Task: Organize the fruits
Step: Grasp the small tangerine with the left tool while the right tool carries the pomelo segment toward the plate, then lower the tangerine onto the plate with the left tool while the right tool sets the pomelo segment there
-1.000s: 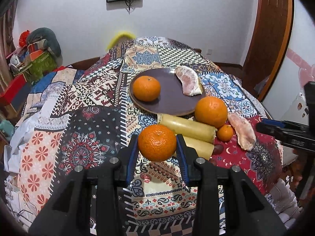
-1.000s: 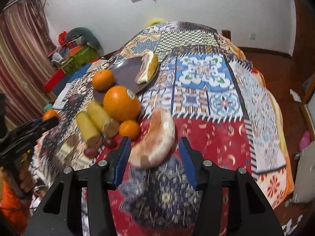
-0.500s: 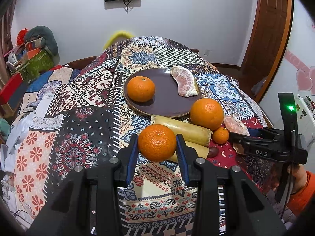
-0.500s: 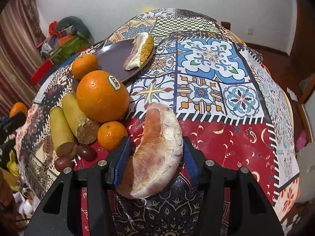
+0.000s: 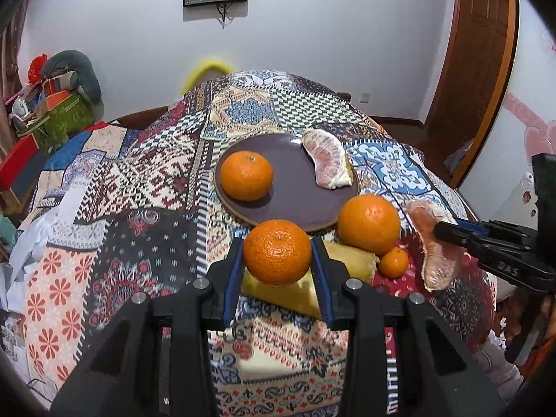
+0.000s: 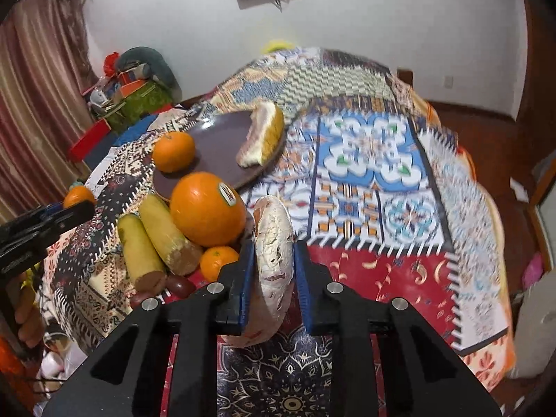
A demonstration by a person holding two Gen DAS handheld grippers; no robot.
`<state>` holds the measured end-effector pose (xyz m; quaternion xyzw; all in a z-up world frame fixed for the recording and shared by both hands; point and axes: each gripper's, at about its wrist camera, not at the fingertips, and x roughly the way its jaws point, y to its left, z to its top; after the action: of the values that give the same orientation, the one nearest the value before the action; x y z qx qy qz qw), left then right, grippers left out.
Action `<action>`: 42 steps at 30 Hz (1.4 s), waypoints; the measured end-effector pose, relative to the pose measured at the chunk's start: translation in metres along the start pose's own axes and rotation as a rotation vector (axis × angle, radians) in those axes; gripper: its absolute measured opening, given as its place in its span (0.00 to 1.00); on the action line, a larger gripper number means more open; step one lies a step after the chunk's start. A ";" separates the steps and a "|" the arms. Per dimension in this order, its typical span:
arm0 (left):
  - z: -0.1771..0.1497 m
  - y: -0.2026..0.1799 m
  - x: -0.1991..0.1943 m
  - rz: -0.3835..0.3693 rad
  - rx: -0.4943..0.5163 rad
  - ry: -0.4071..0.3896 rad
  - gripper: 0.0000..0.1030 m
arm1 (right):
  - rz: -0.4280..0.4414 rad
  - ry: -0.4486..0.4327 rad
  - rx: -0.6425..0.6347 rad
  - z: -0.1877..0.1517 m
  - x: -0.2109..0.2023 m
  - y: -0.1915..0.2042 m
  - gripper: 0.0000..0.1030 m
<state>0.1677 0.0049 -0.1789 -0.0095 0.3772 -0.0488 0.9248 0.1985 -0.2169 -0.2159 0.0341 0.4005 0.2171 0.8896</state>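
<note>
My left gripper [image 5: 278, 248] is shut on a tangerine [image 5: 277, 253], held above the patchwork cloth just short of the brown plate [image 5: 295, 191]. On the plate lie another tangerine [image 5: 246, 175] and a peeled pomelo segment [image 5: 326, 163]. My right gripper [image 6: 272, 253] has its jaws closing tight on a second pomelo segment [image 6: 272, 239], which stands on edge with both blue pads pressed on it. The left wrist view shows that segment [image 5: 434, 246] raised at the right. A large orange [image 6: 206, 208] and a small tangerine [image 6: 219, 262] sit just to its left.
Two yellow stalk pieces [image 6: 153, 232] and small dark red fruits [image 6: 177, 285] lie by the large orange. The cloth-covered table [image 6: 375, 160] drops off at the right and near edges. Boxes and bags [image 5: 59, 104] are piled at the far left, with a wooden door [image 5: 476, 69] at the right.
The right gripper's jaws closed from wide apart onto the pomelo segment, which went from lying flat on the cloth to standing on edge between the pads. The left gripper kept its tangerine.
</note>
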 end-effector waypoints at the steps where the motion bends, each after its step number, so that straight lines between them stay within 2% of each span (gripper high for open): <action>1: 0.003 -0.001 0.001 0.000 0.002 -0.005 0.36 | 0.006 -0.005 -0.001 0.002 -0.002 0.000 0.20; 10: 0.032 -0.003 0.012 -0.015 0.010 -0.039 0.36 | 0.019 -0.109 -0.042 0.044 -0.018 0.011 0.20; 21: 0.071 0.006 0.032 0.003 0.012 -0.085 0.36 | 0.052 -0.182 -0.078 0.097 0.002 0.020 0.20; 30: 0.102 0.022 0.070 0.034 0.014 -0.071 0.36 | 0.087 -0.162 -0.113 0.126 0.042 0.028 0.20; 34: 0.108 0.030 0.092 0.026 0.006 -0.033 0.36 | 0.083 -0.131 -0.160 0.133 0.063 0.034 0.20; 38: 0.113 0.038 0.111 0.050 0.012 0.003 0.36 | 0.079 -0.087 -0.191 0.138 0.085 0.037 0.20; 42: 0.116 0.046 0.127 0.033 0.004 0.054 0.36 | 0.074 -0.047 -0.211 0.141 0.103 0.036 0.20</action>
<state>0.3428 0.0356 -0.1875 -0.0001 0.4021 -0.0346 0.9149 0.3482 -0.1252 -0.1844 -0.0399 0.3530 0.2899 0.8887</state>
